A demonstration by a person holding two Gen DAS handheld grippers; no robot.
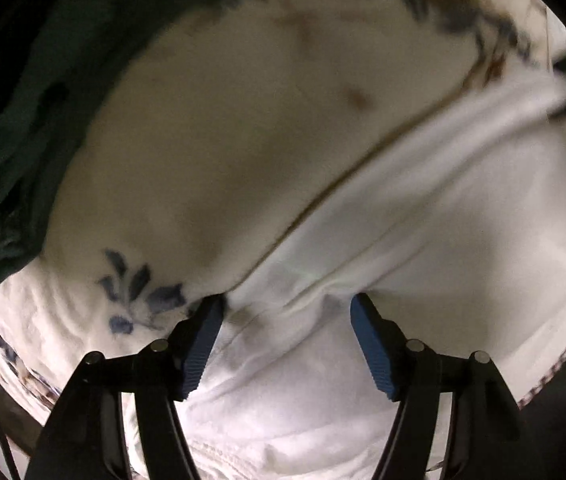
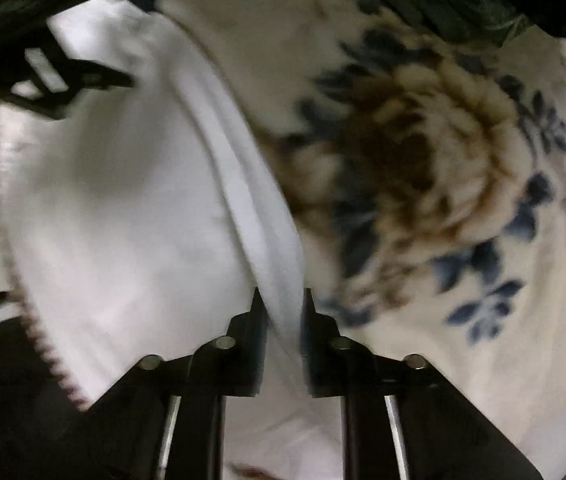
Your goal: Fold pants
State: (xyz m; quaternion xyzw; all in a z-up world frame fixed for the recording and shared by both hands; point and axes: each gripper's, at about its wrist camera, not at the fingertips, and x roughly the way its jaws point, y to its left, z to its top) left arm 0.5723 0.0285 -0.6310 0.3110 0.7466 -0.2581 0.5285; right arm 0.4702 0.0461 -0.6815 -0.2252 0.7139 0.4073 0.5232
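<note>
White pants (image 1: 443, 220) lie spread on a cream blanket with blue and brown flowers (image 1: 243, 120). My left gripper (image 1: 287, 308) points down at them, its blue pads (image 1: 375, 352) standing wide apart over a creased part of the cloth near the pants' edge, not pressing it. In the right wrist view the pants (image 2: 115, 200) fill the left half, and a long folded edge of them runs down into my right gripper (image 2: 282, 300), whose jaws are nearly together and pinch that edge. Both pictures are blurred.
A dark green cloth (image 1: 15, 140) lies bunched at the blanket's far side, also seen as the dark green cloth (image 2: 463, 0) at the top. The flowered blanket (image 2: 423, 140) has a stitched border (image 2: 43, 344); past it is dark floor. A black tool part (image 2: 43, 76) reaches in at upper left.
</note>
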